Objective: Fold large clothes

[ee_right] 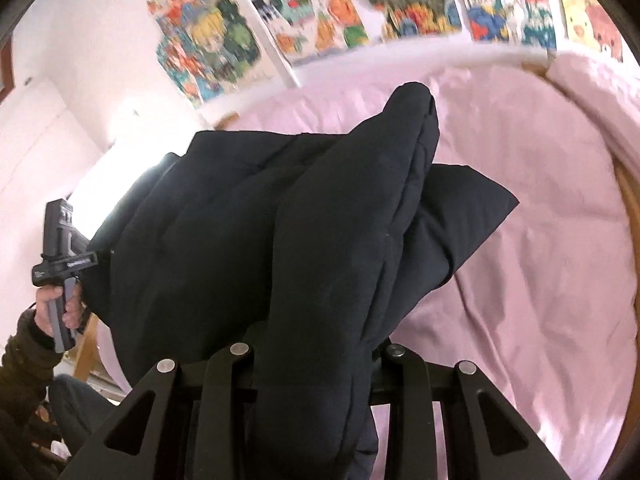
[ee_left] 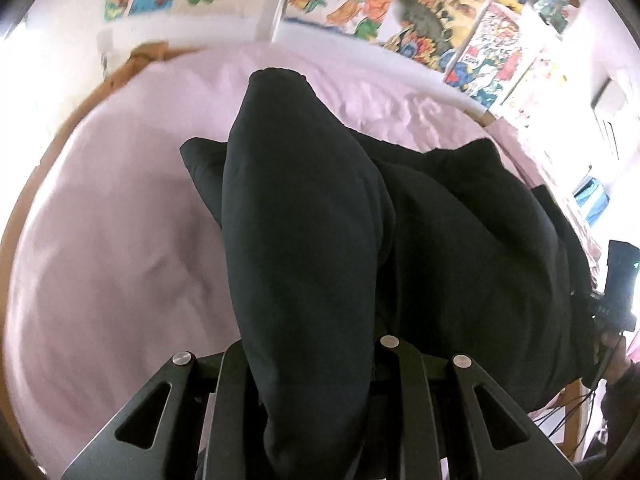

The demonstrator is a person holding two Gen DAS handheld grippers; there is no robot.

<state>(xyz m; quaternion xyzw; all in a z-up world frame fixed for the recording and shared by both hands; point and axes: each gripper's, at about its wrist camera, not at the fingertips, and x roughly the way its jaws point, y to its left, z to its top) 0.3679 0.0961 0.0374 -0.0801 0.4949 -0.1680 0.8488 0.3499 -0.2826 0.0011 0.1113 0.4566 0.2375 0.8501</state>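
Observation:
A large black padded garment [ee_left: 312, 208] hangs lifted over the pink bed sheet [ee_left: 120, 240]. My left gripper [ee_left: 312, 364] is shut on a thick fold of it; the cloth drapes over the jaws and hides the fingertips. In the right wrist view the same black garment [ee_right: 280, 232] bunches in quilted folds, and my right gripper [ee_right: 316, 364] is shut on another fold, fingertips also covered. The right gripper's body [ee_left: 616, 292] shows at the left view's right edge. The left gripper's body [ee_right: 64, 256], held by a hand [ee_right: 52, 304], shows at the right view's left edge.
A wooden bed frame [ee_left: 48, 152] rims the pink sheet. A pink pillow [ee_right: 592, 84] lies at the bed's far right. Colourful posters [ee_right: 320, 20] cover the white wall behind the bed. A dark sleeve [ee_right: 24, 360] and a leg show at lower left.

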